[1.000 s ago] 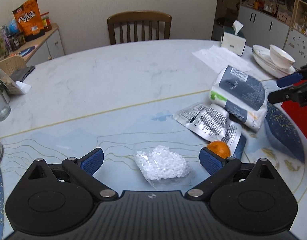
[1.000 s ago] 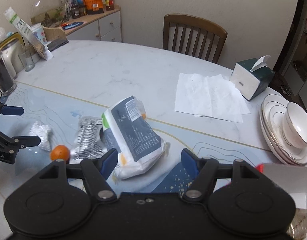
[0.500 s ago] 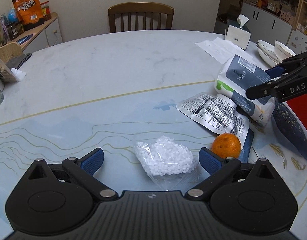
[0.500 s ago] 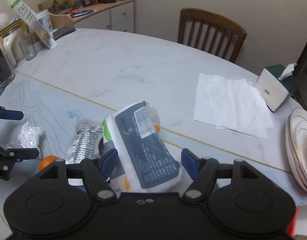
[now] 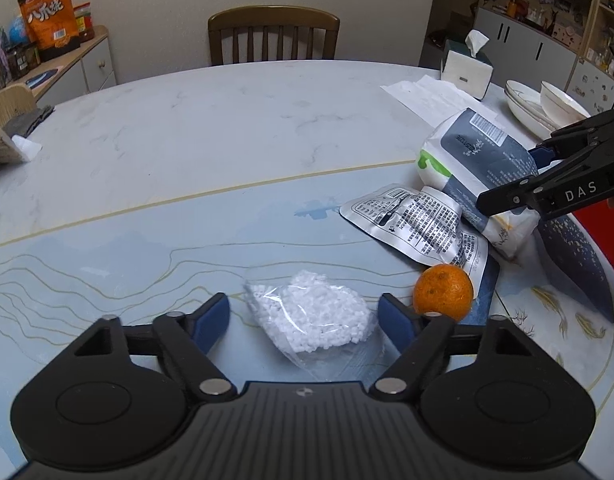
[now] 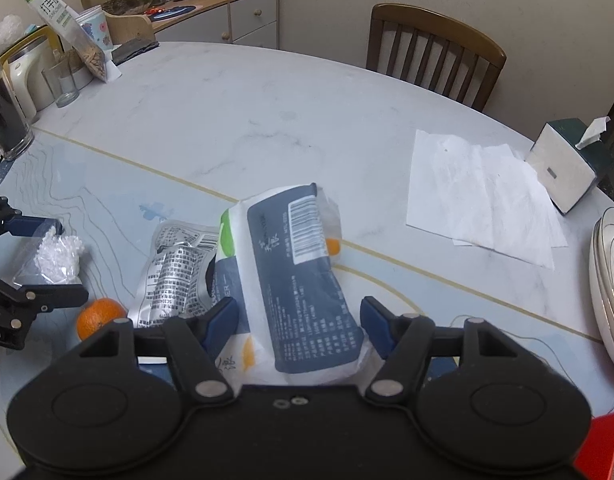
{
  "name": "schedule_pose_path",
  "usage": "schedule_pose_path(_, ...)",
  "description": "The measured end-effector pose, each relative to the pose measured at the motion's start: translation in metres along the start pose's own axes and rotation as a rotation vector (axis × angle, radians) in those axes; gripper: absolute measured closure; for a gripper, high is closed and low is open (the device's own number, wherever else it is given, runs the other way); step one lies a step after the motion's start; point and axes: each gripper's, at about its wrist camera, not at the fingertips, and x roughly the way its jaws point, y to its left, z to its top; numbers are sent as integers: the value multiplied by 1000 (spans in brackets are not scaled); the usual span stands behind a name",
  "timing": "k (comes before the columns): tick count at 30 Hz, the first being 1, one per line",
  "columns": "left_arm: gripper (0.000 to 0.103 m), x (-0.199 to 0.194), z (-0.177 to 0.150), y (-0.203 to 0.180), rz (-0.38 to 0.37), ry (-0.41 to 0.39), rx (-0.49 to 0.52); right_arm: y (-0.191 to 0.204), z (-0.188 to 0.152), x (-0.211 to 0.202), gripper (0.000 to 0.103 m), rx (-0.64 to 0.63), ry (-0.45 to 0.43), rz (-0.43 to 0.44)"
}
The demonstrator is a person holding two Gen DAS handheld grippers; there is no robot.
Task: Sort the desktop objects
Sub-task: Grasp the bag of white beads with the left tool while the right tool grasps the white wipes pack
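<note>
Both grippers have dropped closer. Left gripper [image 5: 303, 316] closes around the clear bag of white pellets [image 5: 311, 318], pads not yet touching; right gripper [image 6: 299, 320] closes around the grey-and-white soft pack [image 6: 295, 280]. At two o'clock, the orange mandarin [image 5: 443, 292] could get nudged and roll.

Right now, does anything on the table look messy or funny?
Yes. The dark-and-white packet lies crooked, propped on the silver foil pouch instead of flat. The orange sits loose against the pouch's corner and could roll. The paper sheets by the tissue box are fanned out unevenly. Nothing looks spilled or broken.
</note>
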Motion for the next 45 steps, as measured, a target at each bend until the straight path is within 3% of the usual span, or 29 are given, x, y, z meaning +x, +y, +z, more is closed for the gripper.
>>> schedule_pose_path(3, 37, -1, 0, -2, 8, -2, 4, -1, -2, -2, 50, 11, -1, -2)
schedule_pose_path(8, 41, -1, 0, -2, 18, 3, 8, -2, -5, -7, 64, 31, -8, -11)
schedule_pose_path(12, 58, -2, 3, -3, 12, 9, 3, -1, -6, -12, 73, 43, -14, -22)
schedule_pose_path(21, 67, -5, 2, -1, 14, 25, -10, 6, -12, -27, 84, 47, -25, -43)
schedule_pose_path(45, 69, -56, 0, -27, -55, -6, -48, 8, -52, -101, 88, 130, -92, -39)
